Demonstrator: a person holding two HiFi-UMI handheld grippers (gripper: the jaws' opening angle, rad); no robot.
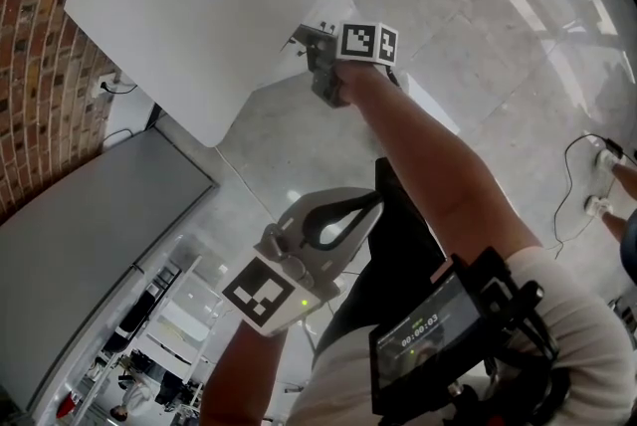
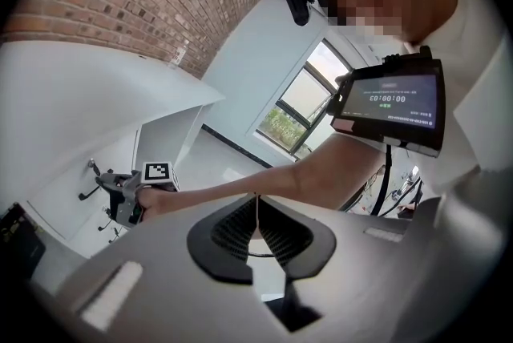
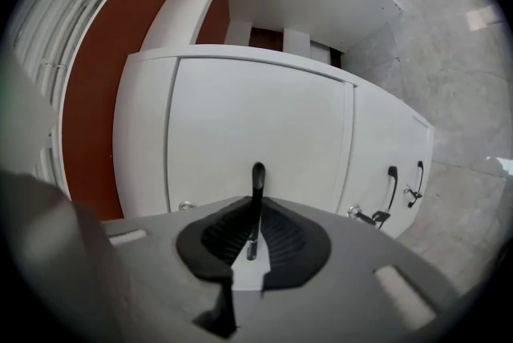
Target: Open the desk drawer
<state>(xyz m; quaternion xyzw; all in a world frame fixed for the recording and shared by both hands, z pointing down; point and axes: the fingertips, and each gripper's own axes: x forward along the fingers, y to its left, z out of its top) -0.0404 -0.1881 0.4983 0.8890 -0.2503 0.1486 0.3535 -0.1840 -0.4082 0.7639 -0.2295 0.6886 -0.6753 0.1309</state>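
The white desk (image 1: 199, 6) fills the upper left of the head view. Below its edge my right gripper (image 1: 307, 41) reaches the drawer cabinet. In the right gripper view the white drawer front (image 3: 256, 117) faces me, and the right gripper (image 3: 253, 241) is shut on its black bar handle (image 3: 257, 181). I cannot tell whether the drawer stands out from the cabinet. My left gripper (image 1: 370, 200) hangs near my body, away from the desk. It is shut with nothing between its pads (image 2: 276, 229). The left gripper view shows the right gripper (image 2: 112, 187) at the cabinet (image 2: 48, 197).
Two more black handles (image 3: 391, 187) and a key in a lock (image 3: 367, 215) sit on the fronts to the right. A brick wall (image 1: 30, 66) with a socket and cable (image 1: 109, 86) runs behind the desk. Cables (image 1: 582, 175) lie on the marble floor at right.
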